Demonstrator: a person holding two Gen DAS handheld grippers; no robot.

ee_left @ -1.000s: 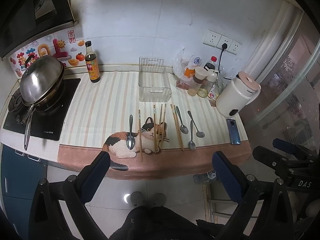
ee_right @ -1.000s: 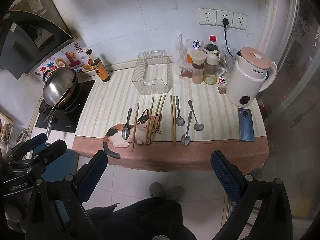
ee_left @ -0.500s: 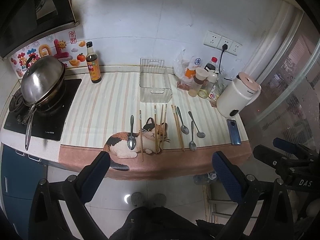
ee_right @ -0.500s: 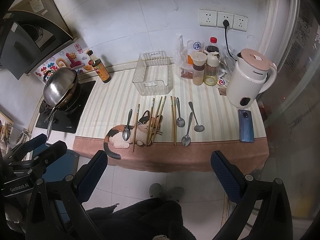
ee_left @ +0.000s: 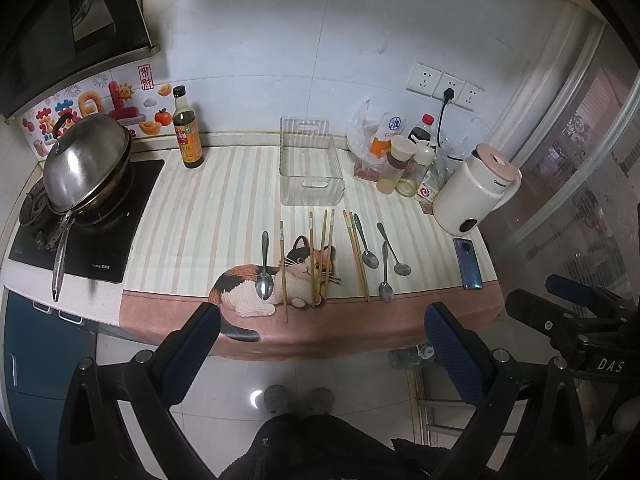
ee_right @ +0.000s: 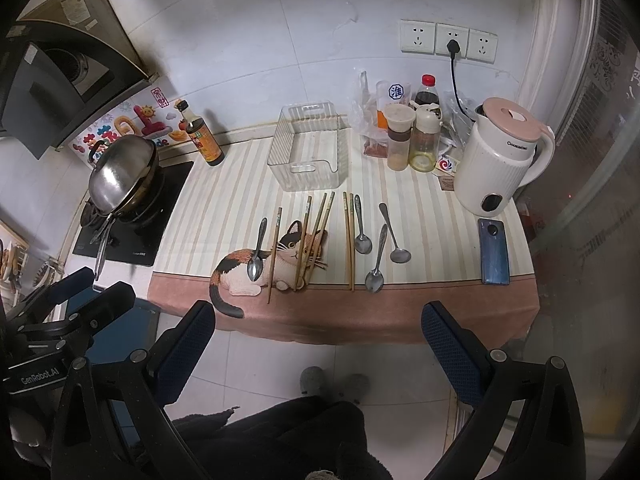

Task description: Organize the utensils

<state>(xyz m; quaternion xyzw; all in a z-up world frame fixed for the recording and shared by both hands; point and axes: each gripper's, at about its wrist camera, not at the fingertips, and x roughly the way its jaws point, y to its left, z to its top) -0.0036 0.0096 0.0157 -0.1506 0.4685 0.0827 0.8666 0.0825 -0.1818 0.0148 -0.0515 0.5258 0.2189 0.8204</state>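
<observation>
Both grippers [ee_left: 320, 344] [ee_right: 320, 344] agape, off counter edge [ee_left: 304, 344]

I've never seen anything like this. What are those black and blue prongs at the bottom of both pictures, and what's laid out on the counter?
Those prongs belong to two tools that a person carries, one per hand. Each has a camera looking forward along its fingers, so one picture comes from the left hand-held gripper and the other from the right hand-held gripper. Both are open and hold nothing. Each also shows at the edge of the other's picture. On the striped cloth lie four spoons and several chopsticks, with a clear plastic bin behind them. A kettle, a phone and a covered wok sit at the sides.
</observation>
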